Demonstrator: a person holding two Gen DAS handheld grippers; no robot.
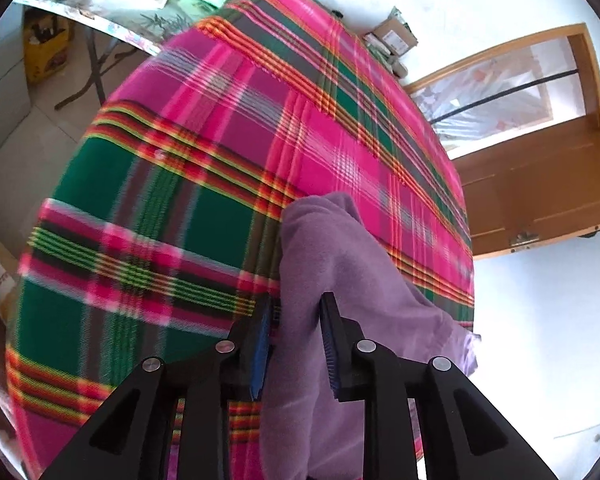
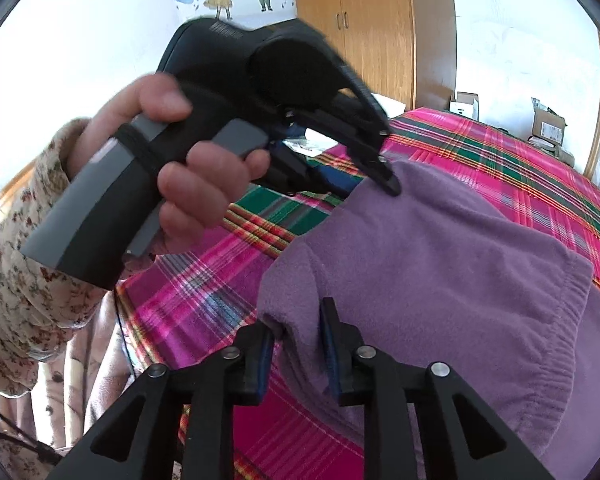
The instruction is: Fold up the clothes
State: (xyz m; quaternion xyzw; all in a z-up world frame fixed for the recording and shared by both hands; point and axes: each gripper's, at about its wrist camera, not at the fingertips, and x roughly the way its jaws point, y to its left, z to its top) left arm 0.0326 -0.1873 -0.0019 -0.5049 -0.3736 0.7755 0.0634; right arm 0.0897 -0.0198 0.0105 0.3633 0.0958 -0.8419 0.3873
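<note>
Purple fleece garment (image 2: 440,264) lies on the plaid bed (image 1: 160,208), an edge between each parted gripper (image 1: 296,344) (image 2: 296,348), pads apparently loosened, likely to lay a fold.

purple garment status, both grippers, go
Left gripper and right gripper both straddle purple garment edges, grip unclear. Garment lies bunched on plaid sheet. Nothing in the way.

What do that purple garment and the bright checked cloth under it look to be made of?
The purple garment looks like fleece: a matte, fuzzy nap with soft rounded folds and a stitched hem. The pink-and-green checked cloth looks like a flat woven fabric, perhaps cotton, since the stripes show as fine thread lines and it lies smooth without pile.
</note>
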